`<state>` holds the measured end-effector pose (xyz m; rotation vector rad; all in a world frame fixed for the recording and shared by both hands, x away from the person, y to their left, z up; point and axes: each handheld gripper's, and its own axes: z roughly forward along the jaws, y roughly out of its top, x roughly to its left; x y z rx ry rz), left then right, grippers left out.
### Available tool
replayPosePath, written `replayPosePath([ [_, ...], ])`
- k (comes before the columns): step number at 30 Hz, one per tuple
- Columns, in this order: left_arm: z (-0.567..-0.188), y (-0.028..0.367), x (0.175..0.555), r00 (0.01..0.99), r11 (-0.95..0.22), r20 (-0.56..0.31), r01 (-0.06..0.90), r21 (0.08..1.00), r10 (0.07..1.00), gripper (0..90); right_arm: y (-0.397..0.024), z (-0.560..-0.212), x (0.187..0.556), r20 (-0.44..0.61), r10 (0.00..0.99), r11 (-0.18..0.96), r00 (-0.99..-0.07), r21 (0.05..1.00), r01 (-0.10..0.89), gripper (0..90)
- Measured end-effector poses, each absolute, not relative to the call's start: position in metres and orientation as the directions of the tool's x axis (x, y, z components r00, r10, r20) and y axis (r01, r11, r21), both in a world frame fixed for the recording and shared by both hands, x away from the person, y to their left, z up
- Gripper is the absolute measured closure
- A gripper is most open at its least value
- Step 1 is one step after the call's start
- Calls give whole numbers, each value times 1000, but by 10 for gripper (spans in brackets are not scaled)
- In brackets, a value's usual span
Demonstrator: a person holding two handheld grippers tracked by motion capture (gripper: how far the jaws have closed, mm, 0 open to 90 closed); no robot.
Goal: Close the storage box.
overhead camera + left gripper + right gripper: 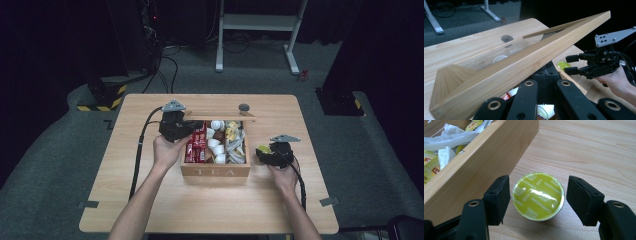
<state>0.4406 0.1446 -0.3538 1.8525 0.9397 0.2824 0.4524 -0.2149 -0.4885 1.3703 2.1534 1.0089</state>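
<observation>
The right gripper (537,200) stands open around a yellow capsule (538,195) marked "CAPPUCCINO", on the bench (599,150) beside the "TEA" box (215,171). The left gripper (187,131) is clamped on the box lid (524,62).

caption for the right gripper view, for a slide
Right hand-held gripper open around a yellow cappuccino capsule on the table, beside the wooden tea box.

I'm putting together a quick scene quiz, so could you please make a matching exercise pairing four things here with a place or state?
Things:
1. yellow capsule
2. box lid
3. red packets
4. round hole

Places or states:
A. left compartment of the tea box
B. on the table between the right claw's open jaws
C. raised, held by the left claw
D. in the tabletop behind the box

Pairs: 1-B, 2-C, 3-A, 4-D
</observation>
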Motion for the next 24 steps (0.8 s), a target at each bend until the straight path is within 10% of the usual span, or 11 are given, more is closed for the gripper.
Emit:
replayPosePath([
  [24,-356,145,439,673,-196,-213,477,857,708,900,-232,-470,432,73,883,218,-464,812,542,381],
])
